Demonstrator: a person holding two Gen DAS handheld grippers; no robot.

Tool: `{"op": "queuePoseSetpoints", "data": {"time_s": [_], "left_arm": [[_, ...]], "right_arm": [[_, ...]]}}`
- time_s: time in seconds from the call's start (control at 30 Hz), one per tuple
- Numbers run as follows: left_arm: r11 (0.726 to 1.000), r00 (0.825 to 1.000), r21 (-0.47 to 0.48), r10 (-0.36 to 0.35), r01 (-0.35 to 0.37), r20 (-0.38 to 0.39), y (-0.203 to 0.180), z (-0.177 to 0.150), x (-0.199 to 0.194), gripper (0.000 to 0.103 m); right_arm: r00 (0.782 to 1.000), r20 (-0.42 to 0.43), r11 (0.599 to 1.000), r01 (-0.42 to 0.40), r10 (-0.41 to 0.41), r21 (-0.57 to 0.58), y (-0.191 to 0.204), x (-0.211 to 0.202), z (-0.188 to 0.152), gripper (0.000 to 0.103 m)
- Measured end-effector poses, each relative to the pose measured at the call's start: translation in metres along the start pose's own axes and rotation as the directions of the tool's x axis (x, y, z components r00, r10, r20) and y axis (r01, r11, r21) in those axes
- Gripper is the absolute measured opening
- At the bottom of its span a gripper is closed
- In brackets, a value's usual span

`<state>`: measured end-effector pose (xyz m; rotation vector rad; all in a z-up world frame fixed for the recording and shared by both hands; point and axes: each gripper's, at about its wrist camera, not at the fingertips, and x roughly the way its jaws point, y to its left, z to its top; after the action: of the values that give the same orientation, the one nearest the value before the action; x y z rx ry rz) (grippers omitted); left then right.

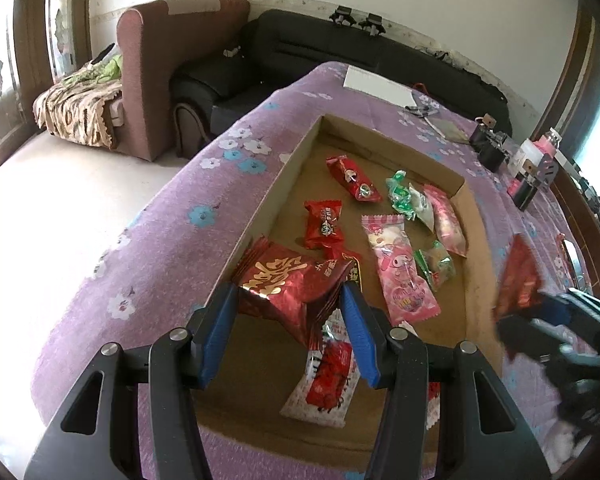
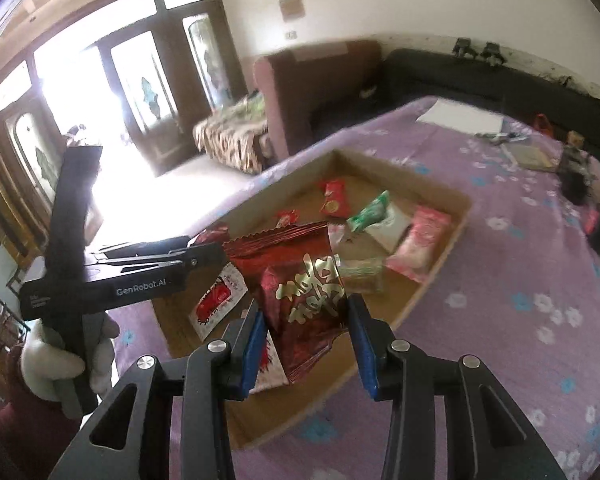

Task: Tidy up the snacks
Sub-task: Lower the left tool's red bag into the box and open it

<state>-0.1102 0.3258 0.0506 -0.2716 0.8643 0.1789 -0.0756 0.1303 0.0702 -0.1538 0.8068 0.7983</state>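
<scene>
Both grippers carry snacks over the cardboard tray: the left gripper is clamped on a red packet, the right gripper on another red packet. Next, each likely needs placing beside the other red snacks.

A brown armchair and a black sofa are standing behind the worktop; white paper is lying on its purple cloth.
</scene>
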Motion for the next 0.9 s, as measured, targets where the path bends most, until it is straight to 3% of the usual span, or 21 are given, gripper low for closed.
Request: {"op": "queuePoseSetpoints", "data": {"time_s": [0.2, 0.43, 0.67, 0.77, 0.9], "left_arm": [[1.000, 0.999, -0.009, -0.010, 0.009, -0.049, -0.002, 0.002, 0.013, 0.053], [0.999, 0.996, -0.034, -0.043, 0.040, -0.084, 0.001, -0.002, 0.012, 0.059], [0.984, 0.995, -0.147, -0.100, 0.101, 0.009, 0.023, -0.001, -0.023, 0.064], [0.982, 0.996, -0.166, -0.083, 0.089, 0.043, 0.028, -0.001, -0.032, 0.067], [0.990, 0.998, -0.135, -0.035, 0.042, 0.058, 0.020, -0.006, -0.035, 0.067]], "right_arm": [[0.993, -0.093, 0.997, 0.072, -0.071, 0.005, 0.003, 0.042, 0.001, 0.040], [0.990, -0.104, 0.995, 0.100, -0.098, 0.010, -0.003, 0.051, -0.005, 0.043], [0.996, -0.003, 0.996, 0.087, -0.087, 0.016, 0.001, 0.026, -0.002, 0.052], [0.996, 0.030, 0.996, 0.089, -0.089, 0.006, 0.006, 0.018, -0.002, 0.052], [0.998, 0.004, 0.997, 0.061, -0.060, -0.043, 0.023, 0.025, -0.005, 0.052]]}}
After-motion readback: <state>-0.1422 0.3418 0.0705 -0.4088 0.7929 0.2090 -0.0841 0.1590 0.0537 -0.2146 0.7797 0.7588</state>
